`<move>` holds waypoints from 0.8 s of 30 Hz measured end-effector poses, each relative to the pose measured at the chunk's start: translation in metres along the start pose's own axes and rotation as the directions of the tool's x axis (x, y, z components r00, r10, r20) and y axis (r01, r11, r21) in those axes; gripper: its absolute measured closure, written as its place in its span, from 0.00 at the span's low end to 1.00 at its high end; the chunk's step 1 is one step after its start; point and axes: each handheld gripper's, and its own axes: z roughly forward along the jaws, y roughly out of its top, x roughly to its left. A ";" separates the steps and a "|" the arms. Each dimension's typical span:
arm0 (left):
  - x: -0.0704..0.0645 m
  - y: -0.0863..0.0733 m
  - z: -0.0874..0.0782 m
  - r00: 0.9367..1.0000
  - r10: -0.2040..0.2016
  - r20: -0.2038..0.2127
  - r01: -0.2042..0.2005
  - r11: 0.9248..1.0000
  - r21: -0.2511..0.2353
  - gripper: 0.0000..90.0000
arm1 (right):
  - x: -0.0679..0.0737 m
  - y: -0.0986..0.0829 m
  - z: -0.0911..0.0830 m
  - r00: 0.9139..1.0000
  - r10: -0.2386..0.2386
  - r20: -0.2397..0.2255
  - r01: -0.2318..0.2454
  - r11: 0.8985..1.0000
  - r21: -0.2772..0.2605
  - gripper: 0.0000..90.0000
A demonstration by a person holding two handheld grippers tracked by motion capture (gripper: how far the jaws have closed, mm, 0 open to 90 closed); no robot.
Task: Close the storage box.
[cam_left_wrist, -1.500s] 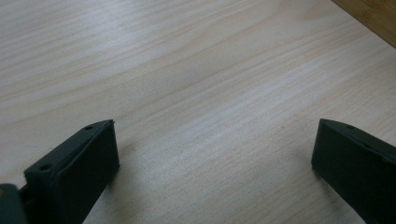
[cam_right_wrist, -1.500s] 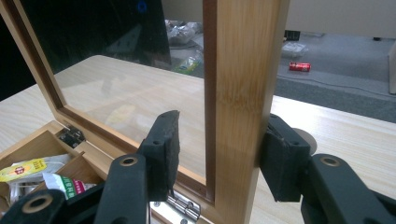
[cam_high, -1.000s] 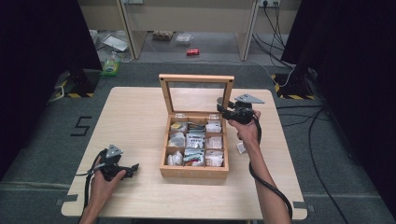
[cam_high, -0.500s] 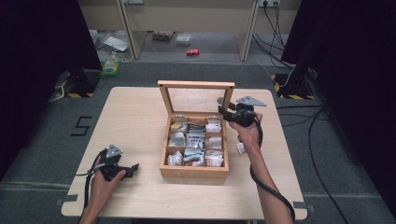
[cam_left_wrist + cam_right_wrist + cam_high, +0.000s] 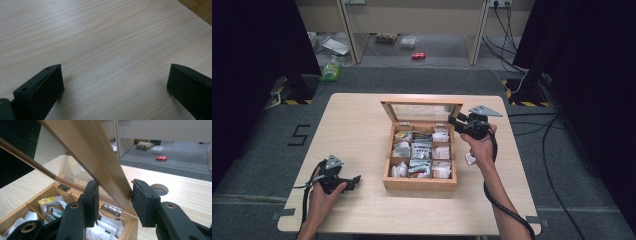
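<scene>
The box (image 5: 420, 155) sits mid-tabletop (image 5: 362, 125), its lid (image 5: 422, 111) up at the box's far edge. Your right gripper (image 5: 113, 195) straddles the lid's right frame, jaws nearly closed on it, though I can't tell if they're gripping. Follow the hinge arc, wrist level. Your left gripper (image 5: 354, 181) rests left of the box, jaws wide, holding nothing.
</scene>
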 end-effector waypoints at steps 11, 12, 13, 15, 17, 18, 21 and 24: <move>0.000 0.000 0.000 1.000 0.001 -0.001 -0.001 1.000 -0.001 0.00 | 0.006 -0.009 -0.008 1.000 0.025 -0.007 -0.025 0.999 0.025 0.61; 0.000 0.000 0.000 1.000 0.001 -0.001 -0.001 1.000 -0.001 0.00 | 0.006 -0.009 -0.008 1.000 0.025 -0.007 -0.025 0.999 0.025 0.61; 0.000 0.000 0.000 1.000 0.001 -0.001 -0.001 1.000 -0.001 0.00 | 0.006 -0.009 -0.008 1.000 0.025 -0.012 -0.024 0.999 0.022 0.61; 0.000 0.000 0.000 1.000 0.000 -0.001 0.000 1.000 -0.002 0.00 | 0.009 -0.010 -0.011 1.000 0.014 -0.007 -0.013 1.000 0.028 0.60; 0.000 0.000 0.000 1.000 0.000 0.000 0.000 1.000 -0.002 0.00 | 0.010 -0.011 -0.012 1.000 0.011 -0.009 -0.010 0.999 0.032 0.60; 0.000 0.000 0.000 1.000 0.000 0.000 0.000 1.000 -0.002 0.00 | 0.010 -0.011 -0.012 1.000 0.011 -0.009 -0.010 0.999 0.032 0.60; 0.000 0.000 0.000 1.000 0.000 0.000 0.000 1.000 -0.002 0.00 | 0.012 -0.011 -0.017 1.000 0.006 -0.017 -0.006 0.999 0.033 0.60; 0.000 0.000 0.000 1.000 0.001 -0.001 -0.001 1.000 -0.002 0.00 | 0.013 -0.012 -0.020 1.000 0.003 -0.019 -0.002 0.999 0.036 0.60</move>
